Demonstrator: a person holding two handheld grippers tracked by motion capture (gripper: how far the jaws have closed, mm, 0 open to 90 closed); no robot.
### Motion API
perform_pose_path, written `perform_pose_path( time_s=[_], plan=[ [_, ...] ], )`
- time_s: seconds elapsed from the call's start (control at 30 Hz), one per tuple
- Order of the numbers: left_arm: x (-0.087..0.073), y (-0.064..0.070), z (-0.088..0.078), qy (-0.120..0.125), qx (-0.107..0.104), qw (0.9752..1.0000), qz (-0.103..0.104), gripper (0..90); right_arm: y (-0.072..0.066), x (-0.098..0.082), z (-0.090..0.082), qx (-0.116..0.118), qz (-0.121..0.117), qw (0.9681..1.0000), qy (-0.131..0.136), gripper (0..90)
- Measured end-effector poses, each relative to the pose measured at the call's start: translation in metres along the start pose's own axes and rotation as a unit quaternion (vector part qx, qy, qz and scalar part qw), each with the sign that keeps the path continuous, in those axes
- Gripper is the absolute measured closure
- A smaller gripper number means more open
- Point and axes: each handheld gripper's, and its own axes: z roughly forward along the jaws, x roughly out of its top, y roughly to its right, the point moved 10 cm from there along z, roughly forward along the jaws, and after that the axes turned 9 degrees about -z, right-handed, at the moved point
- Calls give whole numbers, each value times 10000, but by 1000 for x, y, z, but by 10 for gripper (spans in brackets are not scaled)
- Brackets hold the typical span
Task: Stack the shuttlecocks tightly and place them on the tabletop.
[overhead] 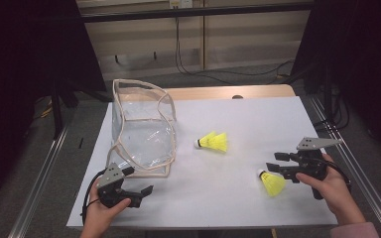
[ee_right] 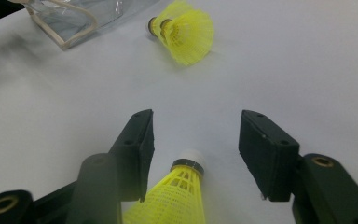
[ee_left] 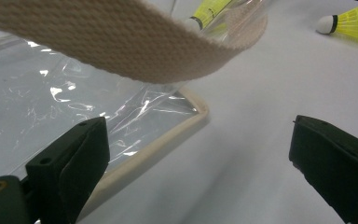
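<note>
A yellow shuttlecock (overhead: 272, 183) lies at the front right of the white table cover (overhead: 248, 114). In the right gripper view its white cork tip (ee_right: 189, 158) sits between the spread jaws of my right gripper (ee_right: 196, 119), with a gap left on either side. Two more yellow shuttlecocks (overhead: 214, 141) lie together mid-table, beyond that gripper (overhead: 274, 162). A clear plastic bag (overhead: 141, 129) with beige trim stands open at the left. My left gripper (overhead: 140, 181) rests open by the bag's near corner (ee_left: 186, 107), nothing between its jaws (ee_left: 196, 126). The bag's beige strap (ee_left: 121, 42) hangs above them.
The table's wooden far edge (overhead: 228, 92) shows behind the white cover. Metal rails (overhead: 39, 173) run along both sides of the table. Cables lie on the floor behind. In the right gripper view the bag's corner (ee_right: 70, 18) lies at the upper left.
</note>
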Motion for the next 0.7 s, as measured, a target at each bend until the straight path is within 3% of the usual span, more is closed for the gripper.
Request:
perform_pose_path(
  time_s=[0.37, 0.57, 0.7],
  plan=[
    [1, 0, 0, 27, -2, 10000, -23, 50, -8, -3, -8, 236, -142, 9996, -5, 776],
    [1, 1, 0, 65, -13, 9999, -87, 50, -12, -4, -11, 342, -241, 9991, 1, 871],
    [0, -1, 0, -22, 31, 10000, 11, 50, -14, -7, -14, 416, -260, 9988, -7, 900]
  ],
)
